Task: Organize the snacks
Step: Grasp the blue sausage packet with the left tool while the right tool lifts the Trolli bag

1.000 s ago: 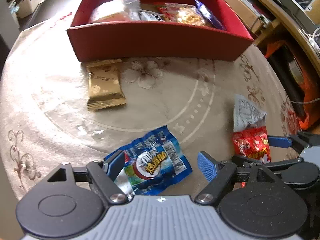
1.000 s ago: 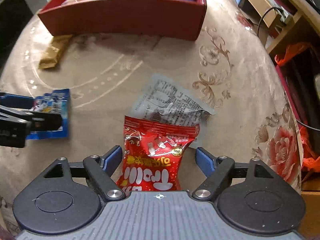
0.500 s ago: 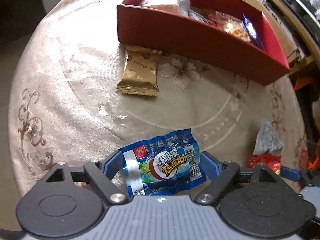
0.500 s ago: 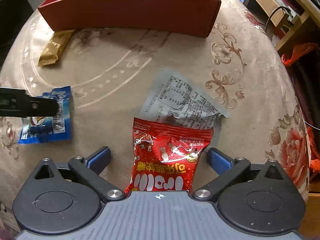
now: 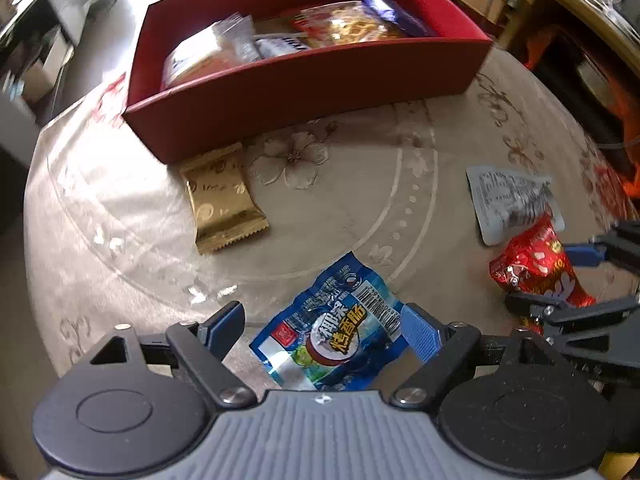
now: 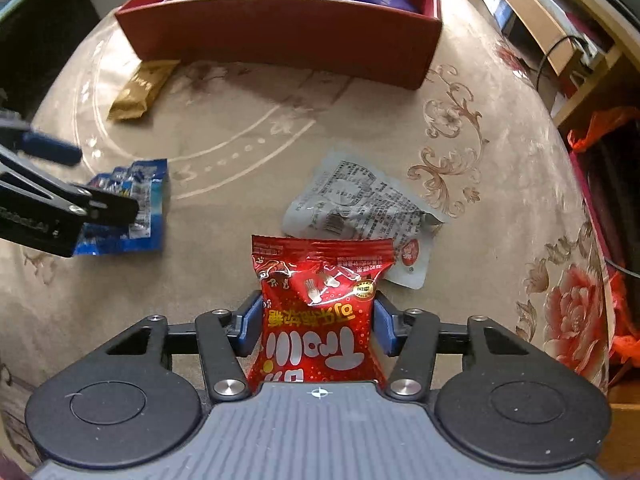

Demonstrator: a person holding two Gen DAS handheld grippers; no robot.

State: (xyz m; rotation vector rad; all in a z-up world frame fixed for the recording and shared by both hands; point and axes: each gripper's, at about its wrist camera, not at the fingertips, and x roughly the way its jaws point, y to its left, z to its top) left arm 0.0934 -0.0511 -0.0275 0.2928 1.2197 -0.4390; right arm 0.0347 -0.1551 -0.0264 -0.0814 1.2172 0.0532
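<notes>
My right gripper [image 6: 318, 326], jaws just closed, clamps the crinkly red foil snack packet [image 6: 320, 312]; my left gripper [image 5: 324, 330] gapes astride the blue sausage packet [image 5: 332, 332]. Red cardboard box [image 6: 280, 46] at twelve o'clock.

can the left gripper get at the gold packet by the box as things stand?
Probably yes, once freed. The left gripper straddles the blue packet, jaws not pinching. The gold packet lies flat before the red box with bare tablecloth between.
</notes>
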